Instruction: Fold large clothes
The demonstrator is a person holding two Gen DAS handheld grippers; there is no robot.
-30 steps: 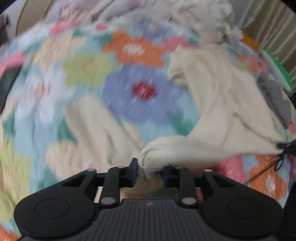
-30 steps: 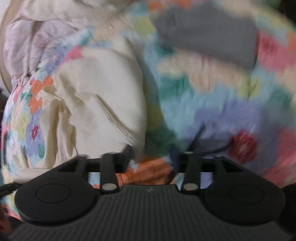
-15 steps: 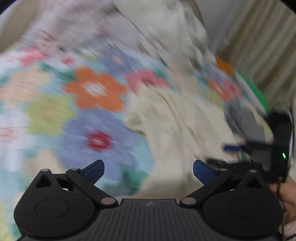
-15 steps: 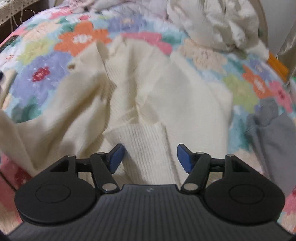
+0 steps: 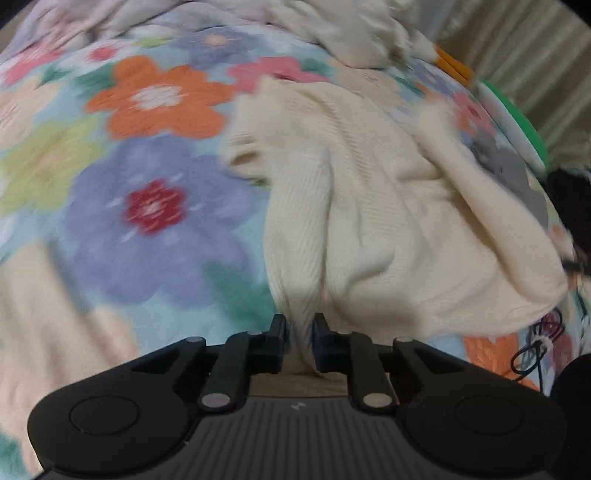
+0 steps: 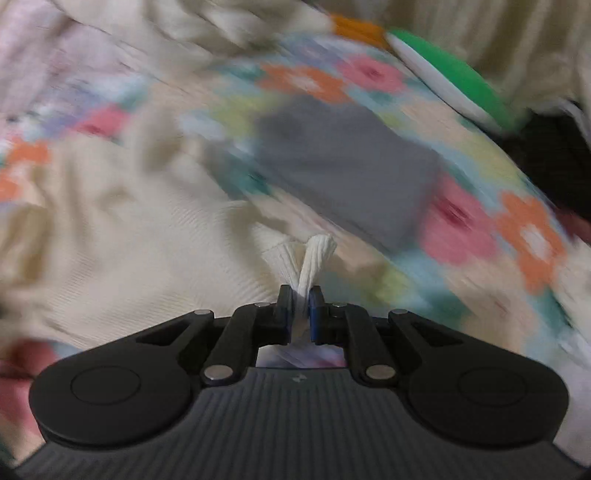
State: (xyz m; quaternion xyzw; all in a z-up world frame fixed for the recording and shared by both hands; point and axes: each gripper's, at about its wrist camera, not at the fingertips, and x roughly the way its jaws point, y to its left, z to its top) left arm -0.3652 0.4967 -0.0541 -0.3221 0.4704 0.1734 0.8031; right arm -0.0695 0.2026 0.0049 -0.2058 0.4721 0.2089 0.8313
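Note:
A cream ribbed knit sweater (image 5: 369, 206) lies crumpled on a flower-patterned bedspread (image 5: 155, 206). My left gripper (image 5: 298, 328) is shut on a bunched fold at the sweater's near edge. In the right wrist view the same sweater (image 6: 129, 240) spreads to the left, and my right gripper (image 6: 300, 301) is shut on a narrow ribbed strip of it that sticks up between the fingers. Both views are blurred by motion.
A folded grey garment (image 6: 343, 166) lies on the bedspread (image 6: 461, 229) just beyond the right gripper. Piled pale bedding (image 5: 351, 33) sits at the far end. A green and white object (image 6: 450, 74) and an orange one (image 6: 354, 27) lie near the curtain. A black cable (image 5: 535, 350) trails at the right.
Both grippers stood open half a second ago; each has now shut on the cream sweater. The left gripper had let go of a bunched fold before that.

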